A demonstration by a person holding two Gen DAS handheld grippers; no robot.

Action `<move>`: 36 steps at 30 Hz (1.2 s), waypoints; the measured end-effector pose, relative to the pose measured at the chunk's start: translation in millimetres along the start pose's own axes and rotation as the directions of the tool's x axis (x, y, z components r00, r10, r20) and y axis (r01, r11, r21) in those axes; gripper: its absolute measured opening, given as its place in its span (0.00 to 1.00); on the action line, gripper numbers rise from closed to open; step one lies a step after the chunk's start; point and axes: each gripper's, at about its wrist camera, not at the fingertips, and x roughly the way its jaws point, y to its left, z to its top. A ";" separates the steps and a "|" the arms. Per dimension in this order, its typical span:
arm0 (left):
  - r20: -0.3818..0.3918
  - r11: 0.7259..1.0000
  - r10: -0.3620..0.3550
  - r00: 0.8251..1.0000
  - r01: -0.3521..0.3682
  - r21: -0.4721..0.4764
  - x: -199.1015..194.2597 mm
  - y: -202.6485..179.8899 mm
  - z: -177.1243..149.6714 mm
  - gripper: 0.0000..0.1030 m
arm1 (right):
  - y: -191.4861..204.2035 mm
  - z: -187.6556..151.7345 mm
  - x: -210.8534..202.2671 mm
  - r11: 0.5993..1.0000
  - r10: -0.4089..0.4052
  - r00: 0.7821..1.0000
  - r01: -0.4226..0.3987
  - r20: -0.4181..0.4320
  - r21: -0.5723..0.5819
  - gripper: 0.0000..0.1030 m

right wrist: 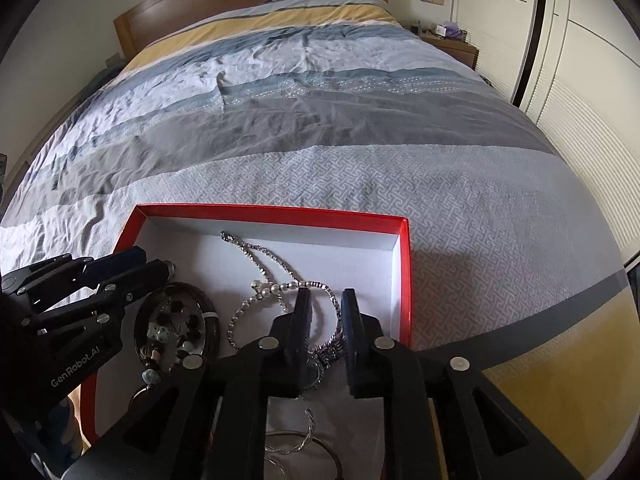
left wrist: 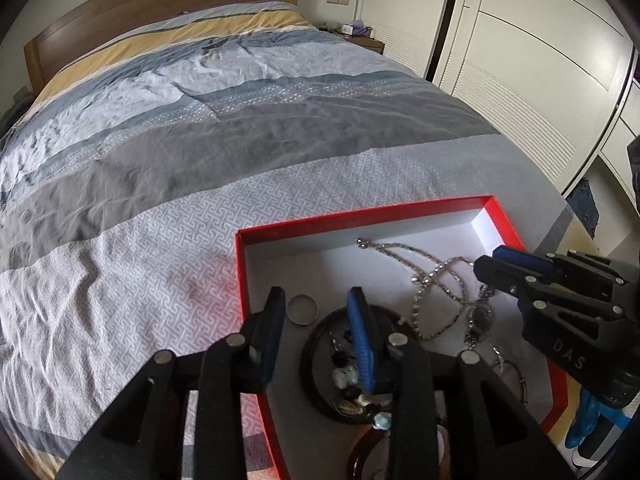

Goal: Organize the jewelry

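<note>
Room: a bedroom; the striped bedspread (left wrist: 200,152) of the bed carries your work, with a wooden headboard and white wardrobe doors beyond.
Surface: the red box (right wrist: 404,280), white inside, sits on the near end of the bed and holds all the jewelry.
Left gripper (left wrist: 316,320): your jaws stand apart with nothing pinched; they straddle the dark bangle's (left wrist: 316,336) near rim, one pad over the beaded pieces inside it.
Silver ring (left wrist: 303,309): it lies just ahead, in the gap between the left jaws and nearer the outer one, flat on the box floor.
Right gripper (right wrist: 326,320): your jaws are slightly apart, not clamped on anything that shows; the wristwatch (right wrist: 320,360) lies directly between and under them.
Watch axis: its band seems to run across the gap, roughly jaw to jaw, so you may need to turn the wrist.
Rhinestone chain (right wrist: 256,256): it trails away from the watch toward the box's far wall, tangled with a pearl strand (right wrist: 276,289).
Nearer hand: right for the watch, left for the ring.
</note>
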 end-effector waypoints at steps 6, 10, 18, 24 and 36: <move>0.034 1.000 0.011 0.999 -0.011 0.008 -30.7 -10.0 -7.1 0.37 | -3.2 -8.1 -28.7 1.000 -0.007 1.000 0.007 0.025 0.008 0.32; 0.064 0.999 0.038 0.997 -0.039 0.008 -59.3 -13.7 -15.5 0.37 | 0.9 -16.5 -54.9 1.000 -0.014 0.999 0.014 0.047 -0.005 0.36; 0.113 0.995 0.095 0.989 -0.096 -0.002 -121.0 -11.9 -37.1 0.37 | 18.7 -40.9 -111.2 0.999 0.000 0.997 0.003 0.082 -0.036 0.41; 0.133 0.991 0.137 0.982 -0.137 -0.009 -163.1 -6.0 -60.8 0.37 | 41.3 -63.6 -149.0 0.997 0.012 0.996 -0.005 0.093 -0.083 0.42; 0.191 0.982 0.189 0.963 -0.181 -0.056 -243.6 14.2 -98.3 0.38 | 80.4 -98.9 -197.0 0.993 0.032 0.994 -0.019 0.106 -0.118 0.49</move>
